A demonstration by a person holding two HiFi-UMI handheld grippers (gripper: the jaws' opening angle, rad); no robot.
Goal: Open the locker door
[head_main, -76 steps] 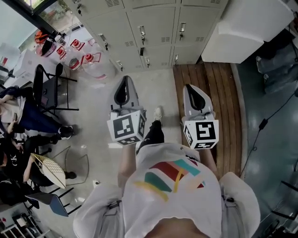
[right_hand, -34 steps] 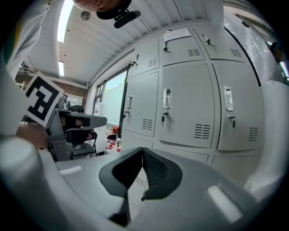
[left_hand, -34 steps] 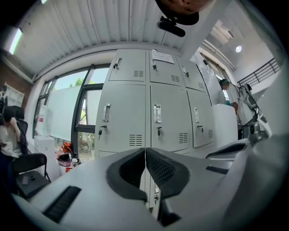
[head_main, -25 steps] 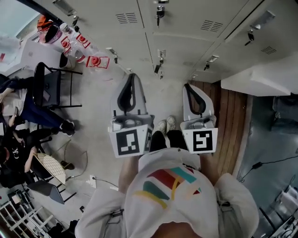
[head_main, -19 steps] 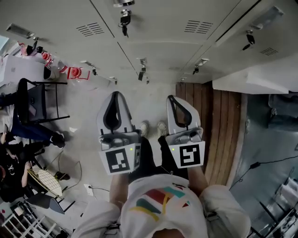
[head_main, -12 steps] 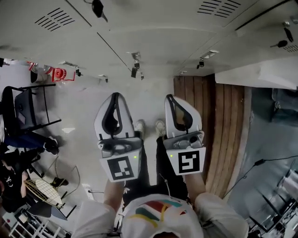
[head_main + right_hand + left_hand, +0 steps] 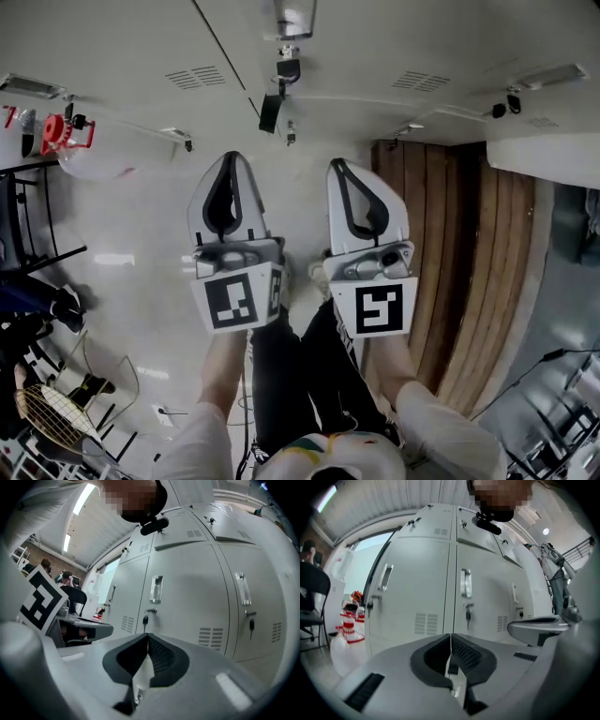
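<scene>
A bank of pale grey lockers fills the top of the head view, and I stand close in front of it. One door's metal handle has a key hanging below it. My left gripper and right gripper are held side by side, pointing at the lockers, short of the doors. Both are shut with nothing between the jaws. In the left gripper view, a door handle and key lie straight beyond the shut jaws. The right gripper faces another handle and key.
A wooden platform runs along the floor on the right, with a white block above it. Left of me are a clear water jug with a red cap and a black chair. People sit at a table further left.
The lockers have drawn much nearer in the head view and now fill its top. Both grippers have risen towards the doors, still side by side and shut.
</scene>
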